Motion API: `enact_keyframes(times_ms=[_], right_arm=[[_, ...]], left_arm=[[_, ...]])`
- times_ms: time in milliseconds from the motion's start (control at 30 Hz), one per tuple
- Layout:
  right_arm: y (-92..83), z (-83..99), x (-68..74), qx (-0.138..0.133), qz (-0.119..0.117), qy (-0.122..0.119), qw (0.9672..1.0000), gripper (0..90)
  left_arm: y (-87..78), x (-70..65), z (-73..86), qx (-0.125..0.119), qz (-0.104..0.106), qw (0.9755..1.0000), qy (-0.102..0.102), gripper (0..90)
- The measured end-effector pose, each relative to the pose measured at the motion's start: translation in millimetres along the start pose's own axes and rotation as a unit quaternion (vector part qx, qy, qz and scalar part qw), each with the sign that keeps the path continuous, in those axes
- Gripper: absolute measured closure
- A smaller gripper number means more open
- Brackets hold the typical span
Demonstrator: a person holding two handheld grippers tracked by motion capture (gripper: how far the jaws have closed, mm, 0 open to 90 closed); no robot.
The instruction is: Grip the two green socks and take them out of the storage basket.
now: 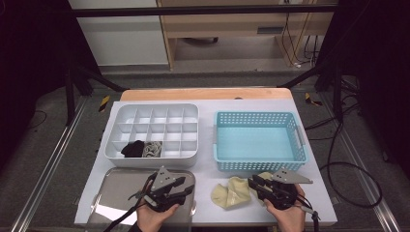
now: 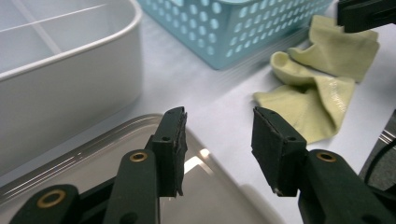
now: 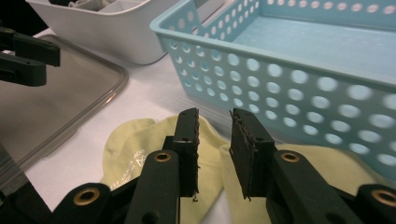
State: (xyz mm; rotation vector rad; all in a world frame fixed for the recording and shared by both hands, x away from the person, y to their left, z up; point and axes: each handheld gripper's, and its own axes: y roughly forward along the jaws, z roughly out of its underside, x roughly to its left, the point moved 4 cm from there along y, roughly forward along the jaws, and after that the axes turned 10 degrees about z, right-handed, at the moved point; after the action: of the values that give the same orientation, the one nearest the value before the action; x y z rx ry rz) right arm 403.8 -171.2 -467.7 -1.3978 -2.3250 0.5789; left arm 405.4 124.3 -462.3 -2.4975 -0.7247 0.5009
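2 tools (image 1: 186, 182) (image 1: 252, 183), 1 yellow sock (image 1: 231, 193), 1 basket (image 1: 217, 145), 1 tray (image 1: 116, 180)

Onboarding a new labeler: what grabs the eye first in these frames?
The pale yellow sock lying crumpled on the white table, just in front of the empty blue basket, with the right gripper open over its edge. Next, the white divided organizer at left, two rolled socks in its front compartments, and the left gripper open over the metal tray.
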Motion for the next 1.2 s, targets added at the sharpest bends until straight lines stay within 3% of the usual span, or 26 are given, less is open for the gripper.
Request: enact_keyframes(times_ms=[267,633,767,800,900,1033,1133,1200], right_arm=[[24.2,-1.5,8.8,0.018,-0.019,-0.013,0.9996,74.0],[51.4,8.4,7.8,0.062,-0.011,-0.042,0.9971,71.2],[55.1,9.7,7.7,0.066,-0.010,-0.052,0.9964,70.3],[57.9,10.7,7.9,0.072,-0.005,-0.058,0.9957,71.3],[60.8,12.1,8.3,0.078,-0.001,-0.064,0.9949,74.0],[63.1,13.1,9.9,0.082,0.003,-0.073,0.9939,79.7],[63.6,12.7,8.1,0.083,0.008,-0.075,0.9937,89.3],[63.5,12.7,7.9,0.084,0.007,-0.072,0.9938,90.0]], left_arm=[[35.8,-14.8,-10.1,0.027,0.019,0.9993,0.016,55.9],[78.6,-23.5,1.0,0.085,0.040,0.9955,0.010,57.8],[83.5,-25.2,4.2,0.091,0.039,0.9951,0.009,62.4],[83.6,-26.3,4.3,0.092,0.042,0.9948,0.007,69.2],[84.3,-28.2,4.8,0.095,0.030,0.9949,0.010,76.2],[84.6,-28.6,4.8,0.097,0.033,0.9947,0.002,86.7],[84.4,-29.4,4.8,0.097,0.030,0.9948,0.003,88.2],[83.4,-29.4,4.5,0.097,0.033,0.9948,0.001,88.7]])
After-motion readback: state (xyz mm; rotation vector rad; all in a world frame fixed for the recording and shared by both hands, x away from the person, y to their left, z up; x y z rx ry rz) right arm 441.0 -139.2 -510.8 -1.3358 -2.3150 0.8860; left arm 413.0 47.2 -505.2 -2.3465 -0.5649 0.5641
